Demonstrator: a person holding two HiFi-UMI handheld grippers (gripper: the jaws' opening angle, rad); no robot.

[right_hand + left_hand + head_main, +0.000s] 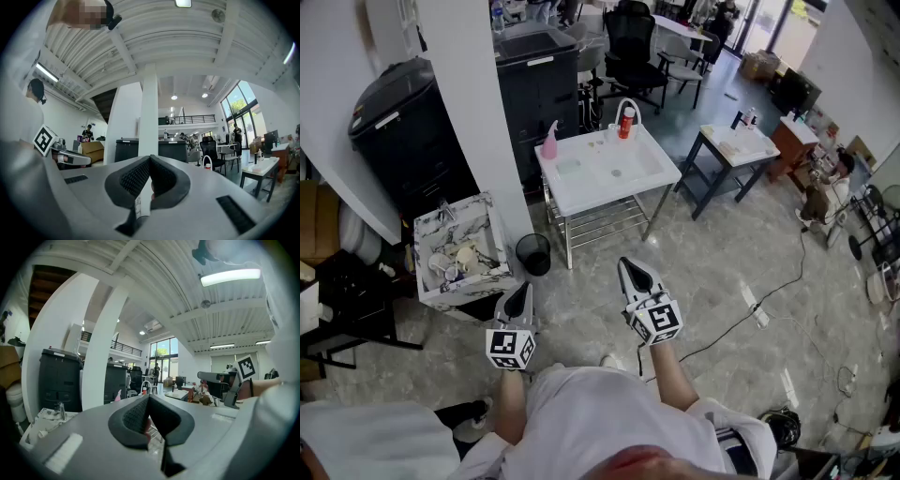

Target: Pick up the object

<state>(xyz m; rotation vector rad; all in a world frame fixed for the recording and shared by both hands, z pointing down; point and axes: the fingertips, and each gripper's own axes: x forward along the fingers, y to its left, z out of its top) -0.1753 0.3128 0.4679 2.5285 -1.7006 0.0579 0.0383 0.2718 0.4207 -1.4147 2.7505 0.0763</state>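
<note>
You hold both grippers low in front of your body, over the grey stone-look floor (722,272) and well apart from any object. Your left gripper (521,291) has its dark textured jaws pressed together at the tips with nothing between them, as its own view shows (149,400). Your right gripper (631,269) is the same: jaws closed tip to tip and empty (151,160). Ahead of you stands a white rectangular table (581,202) carrying a pink plastic spray bottle (549,141) and a red cylindrical can (626,123). Which of them is the one to pick up, you cannot tell from here.
</note>
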